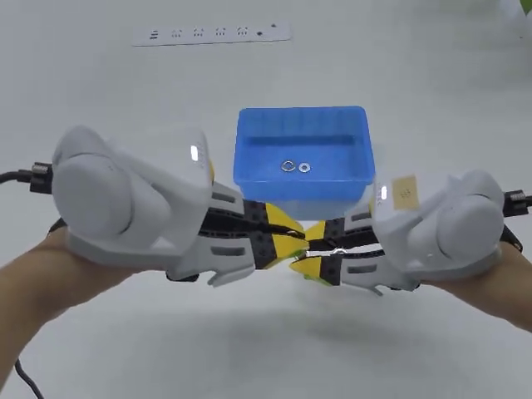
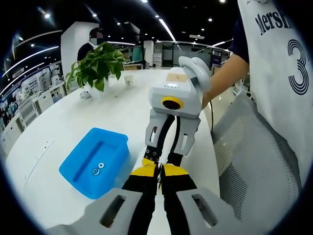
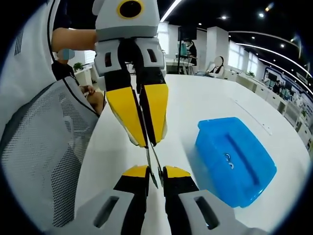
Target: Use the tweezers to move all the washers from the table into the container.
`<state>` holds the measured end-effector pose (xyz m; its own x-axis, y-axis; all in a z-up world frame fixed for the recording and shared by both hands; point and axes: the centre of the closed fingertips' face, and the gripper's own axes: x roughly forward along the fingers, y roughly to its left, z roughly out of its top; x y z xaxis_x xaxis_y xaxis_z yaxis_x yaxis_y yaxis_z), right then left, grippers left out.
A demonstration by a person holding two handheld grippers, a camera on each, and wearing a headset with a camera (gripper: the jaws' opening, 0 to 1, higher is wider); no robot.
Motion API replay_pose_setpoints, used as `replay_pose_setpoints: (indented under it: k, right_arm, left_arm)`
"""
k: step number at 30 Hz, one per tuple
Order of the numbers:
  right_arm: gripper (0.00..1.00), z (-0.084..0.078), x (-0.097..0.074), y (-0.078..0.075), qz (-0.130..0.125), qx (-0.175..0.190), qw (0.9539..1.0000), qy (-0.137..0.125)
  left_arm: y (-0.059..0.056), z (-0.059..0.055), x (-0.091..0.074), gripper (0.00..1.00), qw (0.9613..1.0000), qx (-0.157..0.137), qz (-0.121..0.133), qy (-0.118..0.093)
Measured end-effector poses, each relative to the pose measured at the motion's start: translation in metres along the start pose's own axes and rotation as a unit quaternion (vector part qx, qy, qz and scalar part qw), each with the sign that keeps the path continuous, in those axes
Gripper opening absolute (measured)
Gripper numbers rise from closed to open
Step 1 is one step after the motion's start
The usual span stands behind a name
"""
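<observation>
The blue container point(image 1: 249, 145) stands on the white table just beyond both grippers, with two washers point(image 1: 288, 166) point(image 1: 304, 168) on its floor. My left gripper point(image 1: 295, 241) and right gripper point(image 1: 314, 249) meet tip to tip in front of it. Thin metal tweezers point(image 3: 154, 169) run between the right gripper's point(image 3: 156, 172) jaws and up into the yellow tips of the left gripper point(image 3: 146, 141). Both grippers are shut on the tweezers. In the left gripper view its own jaws point(image 2: 158, 170) are closed together, and the container point(image 2: 73, 169) lies to the left.
A white power strip point(image 1: 212, 33) lies at the table's far edge. A potted plant point(image 2: 95, 66) stands further along the table. A grey mesh chair point(image 2: 249, 161) and the person's white jersey point(image 2: 274, 58) sit on the near side.
</observation>
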<state>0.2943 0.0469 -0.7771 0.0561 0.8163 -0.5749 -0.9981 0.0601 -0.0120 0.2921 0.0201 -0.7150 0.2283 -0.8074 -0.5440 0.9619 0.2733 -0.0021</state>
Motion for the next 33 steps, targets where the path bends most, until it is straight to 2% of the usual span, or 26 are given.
replay_pose_setpoints:
  k: [12,21,33]
  right_arm:
    - [0.12,-0.0022,0.0043,-0.0073,-0.001,0.006,1.0,0.0]
    - [0.13,-0.0037,0.0061,-0.0082,0.002,0.022,0.9997,-0.004]
    - [0.13,-0.0031,0.0069,-0.0072,0.008,0.015,0.9998,0.002]
  left_arm:
    - [0.0078,-0.0029,0.0039,0.06,1.0,0.001,-0.005,0.008]
    - [0.0077,-0.0032,0.0059,0.06,0.9999,-0.003,-0.006,0.01]
    - [0.008,-0.002,0.0063,0.06,0.9999,-0.005,-0.006,0.014]
